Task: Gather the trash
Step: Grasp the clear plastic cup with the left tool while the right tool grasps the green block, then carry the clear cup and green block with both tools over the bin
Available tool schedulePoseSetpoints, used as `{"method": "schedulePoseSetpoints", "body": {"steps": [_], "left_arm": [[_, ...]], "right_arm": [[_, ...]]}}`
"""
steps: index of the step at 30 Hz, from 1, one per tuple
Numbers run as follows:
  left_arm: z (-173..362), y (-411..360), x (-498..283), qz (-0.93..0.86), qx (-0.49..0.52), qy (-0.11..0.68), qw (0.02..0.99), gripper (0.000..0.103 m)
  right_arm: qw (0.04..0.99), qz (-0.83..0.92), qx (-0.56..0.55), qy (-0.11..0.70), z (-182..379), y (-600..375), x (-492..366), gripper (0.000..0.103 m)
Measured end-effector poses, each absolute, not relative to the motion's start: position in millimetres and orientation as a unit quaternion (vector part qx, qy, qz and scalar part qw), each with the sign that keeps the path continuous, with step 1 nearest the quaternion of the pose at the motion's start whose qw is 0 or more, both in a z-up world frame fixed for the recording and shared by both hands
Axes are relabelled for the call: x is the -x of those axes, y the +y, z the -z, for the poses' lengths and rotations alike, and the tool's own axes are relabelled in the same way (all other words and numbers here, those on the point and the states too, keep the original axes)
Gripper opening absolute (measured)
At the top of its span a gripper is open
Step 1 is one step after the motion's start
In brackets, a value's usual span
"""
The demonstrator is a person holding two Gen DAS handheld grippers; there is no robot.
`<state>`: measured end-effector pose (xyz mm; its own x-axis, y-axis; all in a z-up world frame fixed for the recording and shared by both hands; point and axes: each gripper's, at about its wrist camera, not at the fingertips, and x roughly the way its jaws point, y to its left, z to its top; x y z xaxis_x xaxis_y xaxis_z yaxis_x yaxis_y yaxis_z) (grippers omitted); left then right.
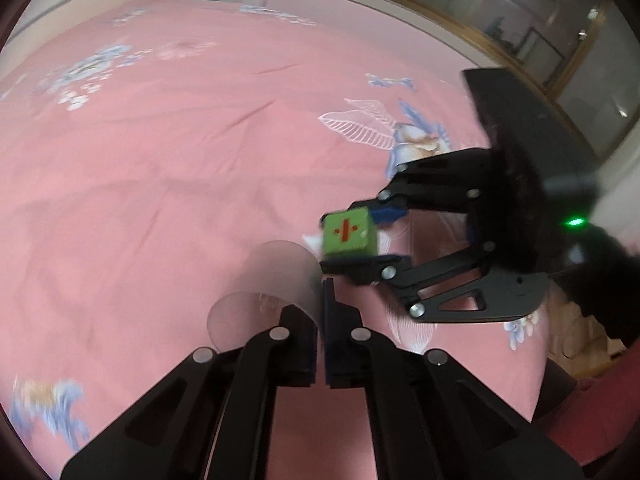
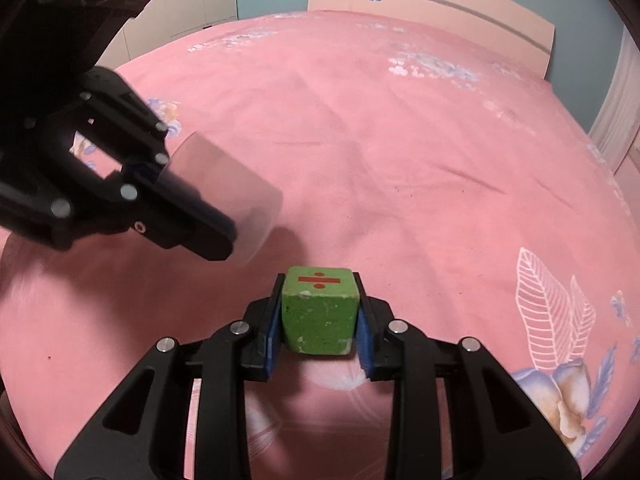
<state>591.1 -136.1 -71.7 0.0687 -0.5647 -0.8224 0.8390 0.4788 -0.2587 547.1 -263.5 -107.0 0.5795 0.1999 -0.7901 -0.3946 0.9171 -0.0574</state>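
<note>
- Left wrist view: my left gripper [image 1: 320, 320] is pinched onto the wall of a translucent plastic cup [image 1: 272, 280], fingers nearly together with the thin rim between them. The cup is held above the pink floral bedsheet [image 1: 160, 160], mouth seemingly tipped toward the other tool; I read it as the bin for collected trash.
- Same view: my right gripper [image 1: 352, 240] comes in from the right, clamped on a green wooden cube with a red division sign [image 1: 350, 236], just beside the cup.
- Right wrist view: the right gripper [image 2: 318, 312] grips the cube [image 2: 318, 312] squarely between blue pads [image 2: 272, 336], lifted clear of the sheet [image 2: 400, 140].
- Same view: the cup [image 2: 236, 200] hangs ahead to the left in the left gripper [image 2: 192, 216]. Cube is not yet inside; next I would line it up over the mouth.
</note>
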Motion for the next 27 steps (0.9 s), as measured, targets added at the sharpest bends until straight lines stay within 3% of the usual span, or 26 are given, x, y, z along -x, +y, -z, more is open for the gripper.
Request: {"method": "schedulePoseSetpoints", "body": {"steps": [11, 27], "left_arm": [[20.2, -119.5, -473.6, 0.361, -0.16, 0.454, 0.799, 0.004], [-99.9, -87.4, -305.7, 0.233, -0.184, 0.386, 0.873, 0.004]], "right_arm": [[0.891, -0.154, 0.088, 0.417, 48.9, -247.1, -466.3, 0.032], [0.923, -0.148, 0.136, 0.329, -112.3, -203.1, -283.7, 0.032]]}}
